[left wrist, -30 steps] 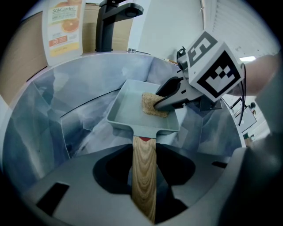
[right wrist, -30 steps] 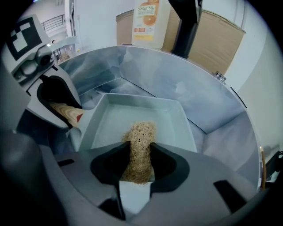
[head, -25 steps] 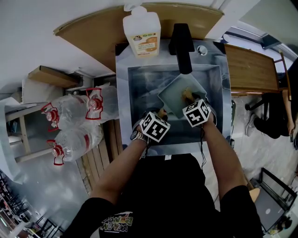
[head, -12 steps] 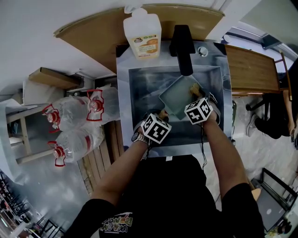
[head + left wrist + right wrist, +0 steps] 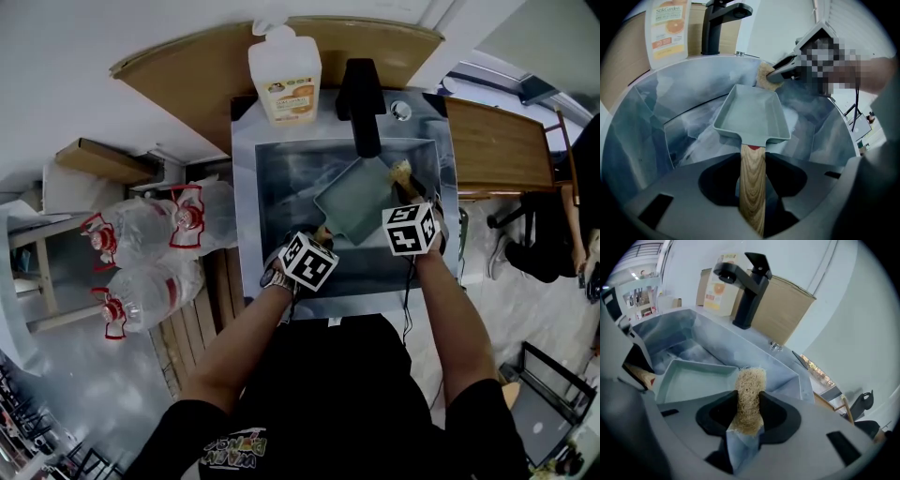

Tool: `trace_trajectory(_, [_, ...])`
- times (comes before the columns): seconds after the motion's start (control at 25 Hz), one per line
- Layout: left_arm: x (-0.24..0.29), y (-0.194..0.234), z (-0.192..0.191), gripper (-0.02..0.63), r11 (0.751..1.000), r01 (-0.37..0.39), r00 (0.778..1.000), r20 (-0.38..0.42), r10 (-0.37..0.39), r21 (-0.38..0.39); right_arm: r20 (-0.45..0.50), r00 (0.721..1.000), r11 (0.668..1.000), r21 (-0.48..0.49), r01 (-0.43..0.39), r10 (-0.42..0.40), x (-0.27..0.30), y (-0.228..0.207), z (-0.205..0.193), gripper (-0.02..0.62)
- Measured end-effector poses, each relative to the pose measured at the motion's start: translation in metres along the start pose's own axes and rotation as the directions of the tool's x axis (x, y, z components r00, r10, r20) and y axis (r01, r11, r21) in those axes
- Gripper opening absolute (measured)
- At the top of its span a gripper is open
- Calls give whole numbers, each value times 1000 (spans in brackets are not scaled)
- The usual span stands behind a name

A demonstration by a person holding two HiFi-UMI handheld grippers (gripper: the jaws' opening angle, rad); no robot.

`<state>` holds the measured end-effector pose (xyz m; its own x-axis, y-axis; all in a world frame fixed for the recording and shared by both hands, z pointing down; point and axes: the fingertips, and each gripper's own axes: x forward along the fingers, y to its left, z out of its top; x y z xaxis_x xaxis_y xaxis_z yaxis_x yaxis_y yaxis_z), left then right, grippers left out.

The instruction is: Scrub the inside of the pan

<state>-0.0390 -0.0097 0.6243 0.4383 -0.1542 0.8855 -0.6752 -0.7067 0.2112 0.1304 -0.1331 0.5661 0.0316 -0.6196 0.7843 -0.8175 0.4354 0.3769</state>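
A pale green rectangular pan (image 5: 354, 202) (image 5: 751, 114) (image 5: 692, 379) is held tilted inside the steel sink (image 5: 281, 187). My left gripper (image 5: 322, 234) (image 5: 753, 161) is shut on its wooden handle (image 5: 753, 187). My right gripper (image 5: 405, 192) (image 5: 749, 404) is shut on a tan fibrous scrubber (image 5: 401, 172) (image 5: 750, 394) (image 5: 763, 75). The scrubber sits at the pan's far right corner, over the rim rather than on the pan's floor. I cannot tell if it touches the rim.
A black faucet (image 5: 362, 94) (image 5: 748, 287) stands behind the sink, with a soap bottle (image 5: 284, 67) (image 5: 668, 28) to its left. Large plastic water bottles (image 5: 141, 253) lie on the floor to the left. A wooden table (image 5: 497, 145) is at the right.
The right gripper carried the scrubber from the pan's inside out to its far right corner. The pan and the left gripper shifted slightly.
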Motion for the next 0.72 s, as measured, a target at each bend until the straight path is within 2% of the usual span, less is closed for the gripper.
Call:
trace_trajectory(0.12, [-1,0,0,170,1000,0,1000,-1,0,-1,-5,999,999,9,-44,44,-2,5,4,147])
trace_trajectory(0.4, [-1,-1,1,170,1000,1,1000,-2,-1,-3,-100,987,986,124,-113,126,24,13,-14,147])
trace_trajectory(0.56, [0,-1,1,170,1000,1,1000,0,-1,-2,-150,979,984,130,-122,142,39,12,-19,147])
trace_trajectory(0.72, [0,-1,1,170,1000,3,1000,1,-3,-2,-156,974,984,86,-154,166,47,16,-8,146])
